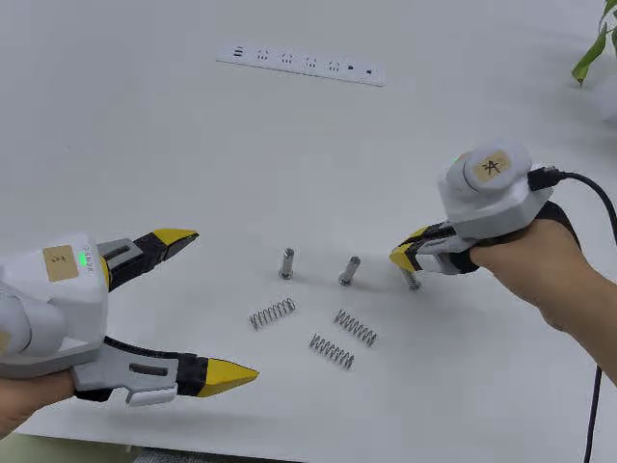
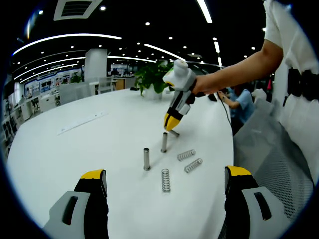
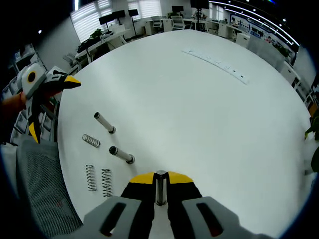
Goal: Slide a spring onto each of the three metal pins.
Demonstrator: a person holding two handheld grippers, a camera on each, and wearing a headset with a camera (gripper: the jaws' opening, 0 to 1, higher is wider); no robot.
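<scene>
Two metal pins [image 1: 287,262] [image 1: 349,271] stand upright on the white table [image 1: 193,145]. The third pin [image 1: 413,281] is tilted, its top end between the jaws of my right gripper [image 1: 405,258], which is shut on it; the same pin [image 3: 160,186] shows between the yellow tips. Three springs [image 1: 272,313] [image 1: 356,328] [image 1: 332,351] lie flat just in front of the pins. At the lower left my left gripper [image 1: 212,304] is open and holds nothing, a short way from the nearest spring [image 2: 165,180].
A white power strip [image 1: 300,65] lies at the far side of the table. Plant leaves [image 1: 598,48] reach in at the top right. The table's near edge [image 1: 116,446] runs under my left gripper. A grey mesh chair [image 2: 279,169] stands beside the table.
</scene>
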